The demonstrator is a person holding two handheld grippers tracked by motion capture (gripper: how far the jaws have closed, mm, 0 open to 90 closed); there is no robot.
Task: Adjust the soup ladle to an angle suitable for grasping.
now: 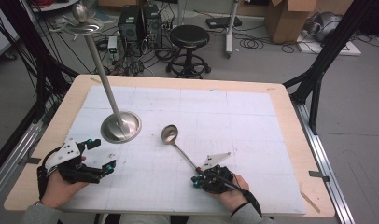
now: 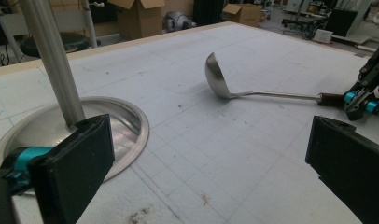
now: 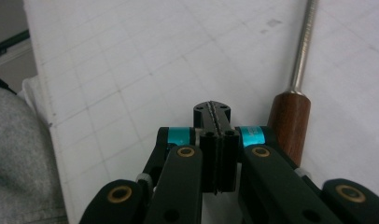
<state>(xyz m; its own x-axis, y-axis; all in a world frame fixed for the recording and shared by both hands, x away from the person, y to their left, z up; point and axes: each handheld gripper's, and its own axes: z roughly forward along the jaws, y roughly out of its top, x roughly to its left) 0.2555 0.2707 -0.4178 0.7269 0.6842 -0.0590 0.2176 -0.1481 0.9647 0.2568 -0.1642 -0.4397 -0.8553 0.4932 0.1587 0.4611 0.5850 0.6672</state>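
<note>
So the left gripper (image 1: 98, 156) sits near the lower left of the tabletop (image 1: 281, 100) with its jaws wide apart and nothing between them. Just ahead of it and a touch to its outer side is the stand (image 1: 121, 126), a round metal base with a tall pole rising off it to a little dish at the top. In the left gripper view that base (image 2: 127, 119) sits right past the left jaw pad, so it's close.

Moving right, the ladle (image 1: 169, 134) lies flat on the white gridded mat (image 1: 253, 140), bowl pointing away from the person and well ahead of the right gripper (image 1: 197, 179), thin metal shaft running back to a wooden handle. In the right gripper view the jaws are pressed together with nothing in them, and the handle (image 3: 290, 123) lies just beside them on the right, not between them.

My read: the ladle is meant to be picked up, probably to hang on the stand. To do it well I'd open the right gripper first, slide sideways so the wooden handle sits squarely between the pads, then close on the wood, not the slippery shaft. Keep the left one clear of the base so nothing gets knocked.
</note>
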